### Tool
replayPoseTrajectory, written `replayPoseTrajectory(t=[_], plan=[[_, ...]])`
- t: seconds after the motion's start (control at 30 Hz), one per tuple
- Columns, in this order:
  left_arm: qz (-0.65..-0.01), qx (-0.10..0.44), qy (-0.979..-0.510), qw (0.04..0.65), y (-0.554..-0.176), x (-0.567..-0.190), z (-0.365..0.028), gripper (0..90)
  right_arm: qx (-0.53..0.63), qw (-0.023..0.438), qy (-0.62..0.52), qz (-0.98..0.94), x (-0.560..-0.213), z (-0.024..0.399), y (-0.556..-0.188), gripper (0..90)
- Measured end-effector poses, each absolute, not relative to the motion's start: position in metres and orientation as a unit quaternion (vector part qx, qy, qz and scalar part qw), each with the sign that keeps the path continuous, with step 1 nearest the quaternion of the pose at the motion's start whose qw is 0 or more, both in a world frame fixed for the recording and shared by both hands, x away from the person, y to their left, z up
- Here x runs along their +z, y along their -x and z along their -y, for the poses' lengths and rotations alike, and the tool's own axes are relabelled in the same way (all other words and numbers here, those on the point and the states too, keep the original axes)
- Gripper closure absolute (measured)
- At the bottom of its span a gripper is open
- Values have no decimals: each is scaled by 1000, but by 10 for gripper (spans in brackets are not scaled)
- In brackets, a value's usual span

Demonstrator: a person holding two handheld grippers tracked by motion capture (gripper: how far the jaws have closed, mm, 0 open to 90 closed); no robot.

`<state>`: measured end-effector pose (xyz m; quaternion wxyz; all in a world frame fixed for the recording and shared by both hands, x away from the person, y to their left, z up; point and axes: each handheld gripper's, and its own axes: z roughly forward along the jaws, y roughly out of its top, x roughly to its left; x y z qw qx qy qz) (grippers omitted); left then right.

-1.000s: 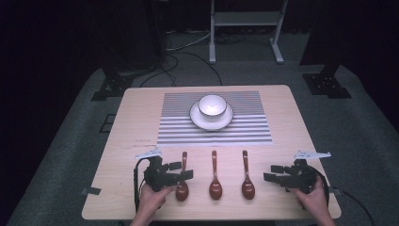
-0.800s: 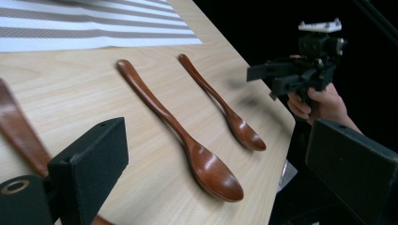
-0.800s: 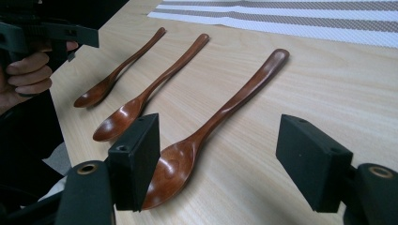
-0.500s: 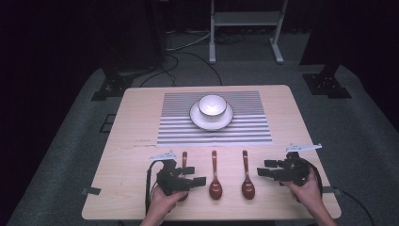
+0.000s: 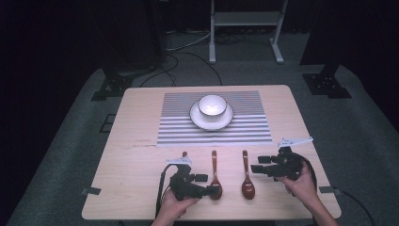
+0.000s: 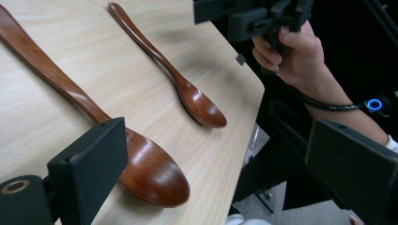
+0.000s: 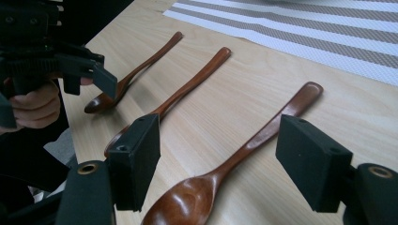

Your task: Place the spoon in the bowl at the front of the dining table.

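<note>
Resting in a row on the wooden tabletop [image 5: 141, 117] are three brown wooden spoons: left spoon [image 5: 184, 157], middle spoon [image 5: 215, 176], right spoon [image 5: 247, 179]. The left claw [image 5: 211, 189] is spread wide beside the middle spoon's bowl; the right claw [image 5: 258, 165] is spread beside the right spoon, gripping nothing. A white bowl [image 5: 211, 105] sits on a saucer [image 5: 195, 117] on the striped placemat [image 5: 174, 127], well apart.

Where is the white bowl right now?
In the high view, the white bowl sits on a white plate on the striped mat, at the far middle of the table, beyond the three wooden spoons.
</note>
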<state>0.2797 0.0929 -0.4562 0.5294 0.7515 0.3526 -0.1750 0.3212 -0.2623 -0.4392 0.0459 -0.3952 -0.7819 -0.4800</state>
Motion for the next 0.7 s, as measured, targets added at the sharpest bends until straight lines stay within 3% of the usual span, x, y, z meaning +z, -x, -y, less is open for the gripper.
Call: replayPoseTrajectory(t=[0.7], plan=[[-332, -213, -769, 503, -272, -465, -73, 51, -476, 63, 373, 794, -428, 231, -340, 307]])
